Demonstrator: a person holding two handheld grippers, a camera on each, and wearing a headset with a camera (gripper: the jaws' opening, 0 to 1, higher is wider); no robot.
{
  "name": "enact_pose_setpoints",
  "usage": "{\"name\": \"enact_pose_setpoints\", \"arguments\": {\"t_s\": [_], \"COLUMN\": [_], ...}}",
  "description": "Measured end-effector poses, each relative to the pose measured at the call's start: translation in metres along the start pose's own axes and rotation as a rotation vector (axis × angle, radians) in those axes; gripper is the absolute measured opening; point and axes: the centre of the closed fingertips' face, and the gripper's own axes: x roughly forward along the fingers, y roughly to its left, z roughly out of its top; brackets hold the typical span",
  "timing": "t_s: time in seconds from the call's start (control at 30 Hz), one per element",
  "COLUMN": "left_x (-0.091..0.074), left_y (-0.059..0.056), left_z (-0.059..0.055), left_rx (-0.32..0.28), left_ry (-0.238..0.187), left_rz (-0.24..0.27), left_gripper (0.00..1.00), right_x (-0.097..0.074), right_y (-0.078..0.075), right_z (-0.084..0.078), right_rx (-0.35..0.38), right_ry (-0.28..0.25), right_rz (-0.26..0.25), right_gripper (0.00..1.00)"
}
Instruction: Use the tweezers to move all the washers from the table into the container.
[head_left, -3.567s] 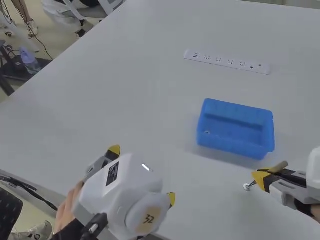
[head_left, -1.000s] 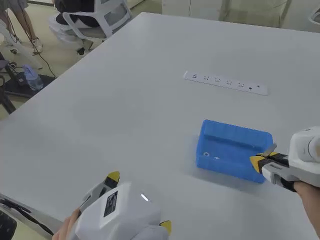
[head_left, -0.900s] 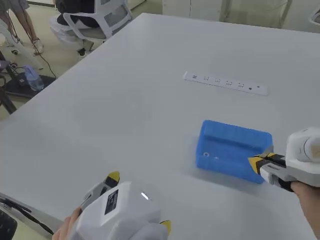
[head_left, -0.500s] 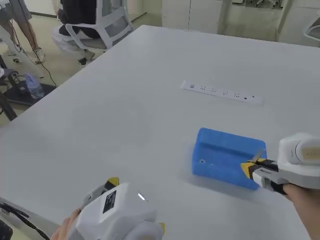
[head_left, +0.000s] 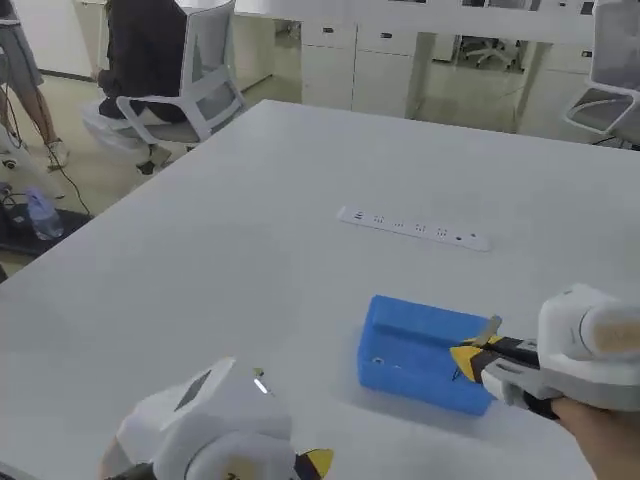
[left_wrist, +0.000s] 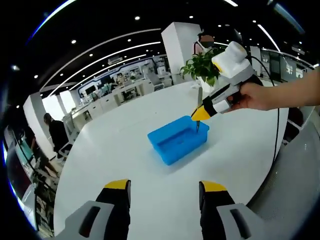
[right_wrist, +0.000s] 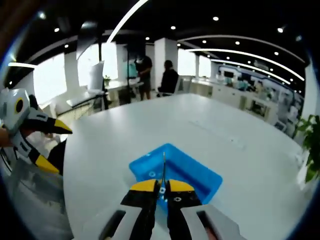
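White table (head_left: 250, 260) holds container (head_left: 410, 378) under tweezers (right_wrist: 164, 167) clenched by right fingers (right_wrist: 145, 186); left fingers (left_wrist: 118, 185) spread.

White table (head_left: 250, 230), blue container (head_left: 425, 352) near its front, white power strip (head_left: 412, 228) farther back

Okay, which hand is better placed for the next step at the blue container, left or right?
Right. The right tongs are shut on the tweezers, whose tip hangs over the blue container. The left tongs are open, hold nothing, and sit well back from it.
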Motion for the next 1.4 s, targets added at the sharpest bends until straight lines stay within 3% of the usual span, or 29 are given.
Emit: {"name": "enact_pose_setpoints", "arguments": {"t_s": [0.07,0.23,0.27,0.37,0.5,0.7,0.77,0.87,0.97,1.13,1.33,1.4], "left_x": [0.002,0.003,0.002,0.003,0.004,0.002,0.000,-0.001,-0.001,-0.004,0.001,0.005], "left_y": [-0.006,-0.018,-0.025,-0.038,-0.055,-0.078,-0.083,-0.091,-0.095,-0.110,-0.121,-0.121], "left_z": [0.021,0.065,0.076,0.094,0.101,0.091,0.092,0.091,0.087,0.076,0.060,0.053], "left_rx": [0.000,0.035,0.042,0.080,0.167,0.333,0.341,0.363,0.420,0.479,0.516,0.535], "left_ry": [-0.048,-0.123,-0.140,-0.162,-0.159,-0.112,-0.117,-0.109,-0.100,-0.082,-0.053,-0.041], "left_rz": [-0.063,-0.161,-0.211,-0.282,-0.386,-0.543,-0.578,-0.627,-0.645,-0.722,-0.760,-0.751], "left_gripper": [0.49,0.42,0.41,0.36,0.25,0.17,0.13,0.16,0.11,0.04,0.00,0.00], "right_x": [-0.007,-0.019,-0.022,-0.026,-0.029,-0.032,-0.032,-0.033,-0.033,-0.029,-0.028,-0.027], "right_y": [0.013,0.040,0.047,0.059,0.071,0.085,0.089,0.095,0.100,0.109,0.114,0.114], "right_z": [0.003,0.005,0.006,0.002,-0.005,-0.012,-0.015,-0.020,-0.029,-0.046,-0.065,-0.071], "right_rx": [-0.015,-0.080,-0.089,-0.145,-0.194,-0.265,-0.303,-0.324,-0.384,-0.449,-0.517,-0.526], "right_ry": [-0.005,0.000,-0.003,0.024,0.053,0.084,0.099,0.121,0.162,0.219,0.284,0.291], "right_rz": [0.031,0.077,0.082,0.105,0.124,0.188,0.203,0.230,0.254,0.291,0.306,0.306], "right_gripper": [0.04,0.04,0.04,0.04,0.04,0.04,0.04,0.03,0.03,0.03,0.03,0.03]}}
